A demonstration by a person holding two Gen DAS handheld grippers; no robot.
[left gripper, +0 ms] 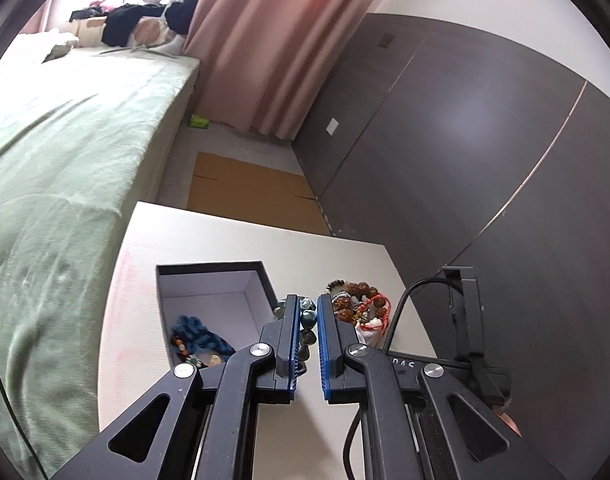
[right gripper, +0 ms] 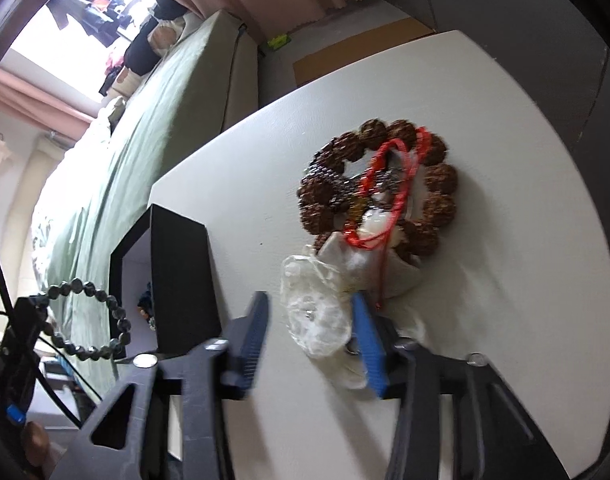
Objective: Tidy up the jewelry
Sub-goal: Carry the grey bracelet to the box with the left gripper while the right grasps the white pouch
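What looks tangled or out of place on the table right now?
The pile beside the black box is tangled: a red cord and thin chains lie knotted across the brown bead bracelet, with a clear plastic bag spilling from under it, between the right gripper fingers.

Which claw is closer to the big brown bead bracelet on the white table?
Right. The right claw sits just short of the brown bead bracelet, around a clear bag. The left claw, holding dark green beads, hangs by the black box.
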